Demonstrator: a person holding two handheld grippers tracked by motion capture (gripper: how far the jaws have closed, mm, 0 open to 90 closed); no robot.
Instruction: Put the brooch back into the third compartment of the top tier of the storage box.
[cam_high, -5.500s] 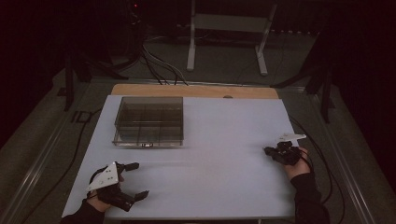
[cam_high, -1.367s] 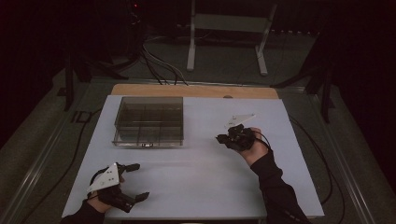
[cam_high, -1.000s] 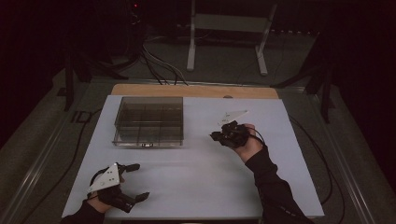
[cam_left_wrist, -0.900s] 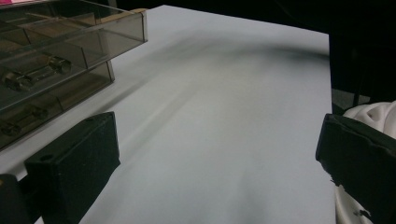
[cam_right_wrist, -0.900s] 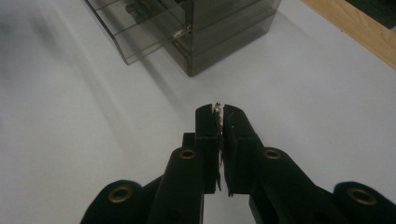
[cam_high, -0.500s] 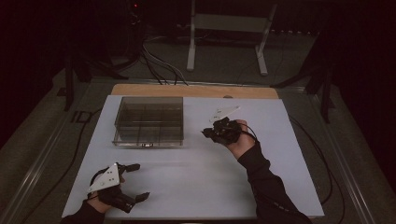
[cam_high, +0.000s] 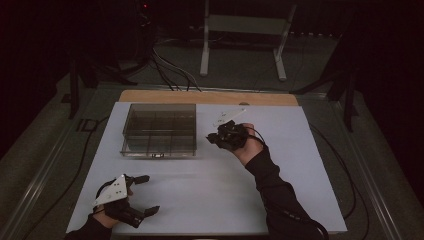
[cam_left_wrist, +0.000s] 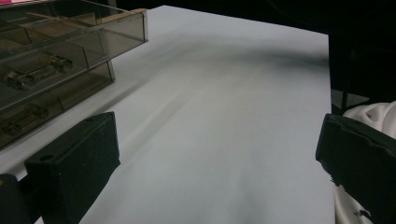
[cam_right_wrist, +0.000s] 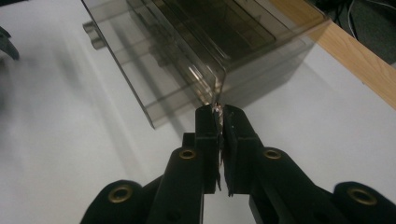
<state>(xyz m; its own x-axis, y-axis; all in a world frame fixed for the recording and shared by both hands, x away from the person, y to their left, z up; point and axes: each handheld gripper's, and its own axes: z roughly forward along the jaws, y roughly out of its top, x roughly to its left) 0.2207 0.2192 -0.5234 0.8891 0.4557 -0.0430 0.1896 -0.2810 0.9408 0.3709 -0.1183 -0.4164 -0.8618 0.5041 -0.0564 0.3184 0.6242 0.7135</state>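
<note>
A smoky clear plastic box (cam_high: 159, 130) with compartments stands on the white table (cam_high: 225, 200) at the back left. My right gripper (cam_high: 211, 139) hovers just off the box's right front corner, pointing left at it. In the right gripper view its jaws (cam_right_wrist: 218, 112) are pressed together on a thin shiny metal piece (cam_right_wrist: 217, 110), right by the box's corner (cam_right_wrist: 187, 60). My left gripper (cam_high: 150, 194) rests at the front left, open, with nothing between its fingers (cam_left_wrist: 74, 163). Small metal parts lie in the box's trays (cam_left_wrist: 37, 74).
A wooden strip (cam_high: 205, 96) runs along the table's far edge. Behind it stand a metal frame (cam_high: 240, 30) and loose cables (cam_high: 170, 65) on the floor. White cloth (cam_left_wrist: 369, 116) shows past the table's edge in the left gripper view.
The right gripper has travelled left across the table, from the right side up to the box's corner, jaws still pinched. The left gripper has stayed put.
</note>
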